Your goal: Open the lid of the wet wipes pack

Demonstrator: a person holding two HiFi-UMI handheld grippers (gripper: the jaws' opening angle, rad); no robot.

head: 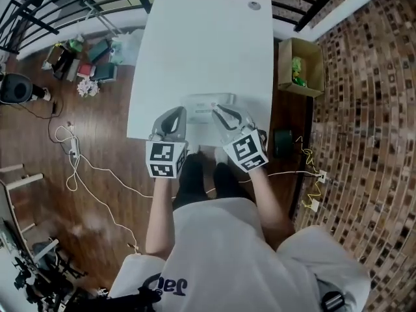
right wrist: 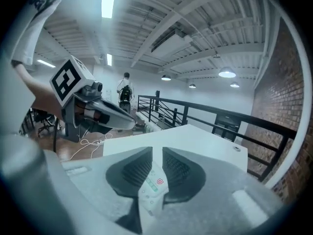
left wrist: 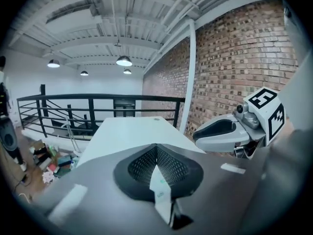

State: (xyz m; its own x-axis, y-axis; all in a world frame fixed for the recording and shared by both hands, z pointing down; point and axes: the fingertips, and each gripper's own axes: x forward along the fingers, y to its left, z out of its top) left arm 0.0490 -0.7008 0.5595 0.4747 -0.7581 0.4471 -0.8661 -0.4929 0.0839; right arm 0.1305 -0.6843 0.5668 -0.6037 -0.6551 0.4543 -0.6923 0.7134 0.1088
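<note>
The wet wipes pack (head: 207,101), white and flat, lies on the white table (head: 201,44) near its front edge. My left gripper (head: 174,117) hovers just left of the pack; my right gripper (head: 222,114) is over its right part. In the left gripper view the left gripper (left wrist: 156,148) has its dark pads meeting at the tips, and the pack (left wrist: 161,195) shows through the gap beneath them. In the right gripper view the right gripper (right wrist: 157,153) stands slightly open with a narrow slot, and the pack (right wrist: 152,182) with its small red mark shows through it. Whether either touches the pack is unclear.
A small round thing (head: 254,6) sits at the table's far right corner. An open cardboard box (head: 300,67) stands on the floor to the right, and clutter (head: 84,60) and cables (head: 78,168) lie to the left. A black railing (left wrist: 98,102) runs behind the table.
</note>
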